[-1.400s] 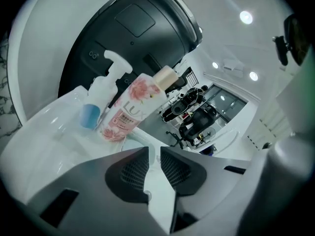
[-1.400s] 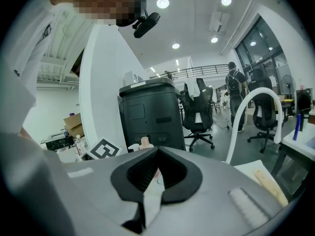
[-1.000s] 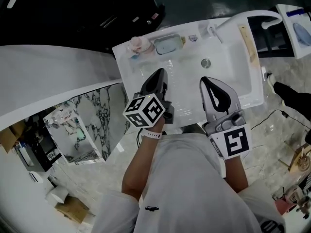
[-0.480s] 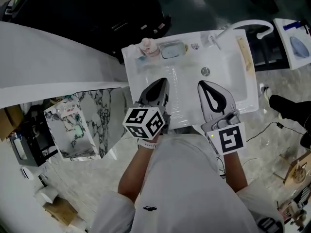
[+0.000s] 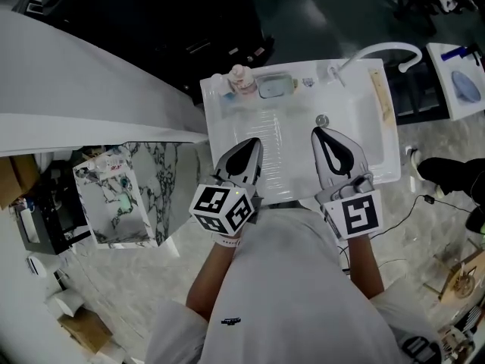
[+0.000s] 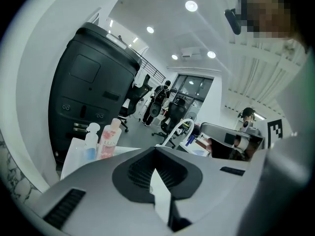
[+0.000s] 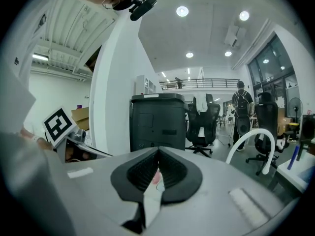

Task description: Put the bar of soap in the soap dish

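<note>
Pale blue bar of soap (image 5: 276, 86) lies in the grey rectangular soap dish (image 5: 260, 89) at upper centre, on the white sink (image 5: 292, 139); left gripper (image 5: 254, 144) and right gripper (image 5: 320, 135) jaws pressed together, empty

The left hand-held gripper (image 5: 255, 141) has lifted back from the sink (image 5: 292, 150).

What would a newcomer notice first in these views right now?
The eye goes first to the left tool and right tool, both shut and empty, side by side over the white sink in the middle of the head view. Next come the pink bottle and the soap dish beside it on the sink's far ledge. The curved white faucet is at the far right corner.
</note>
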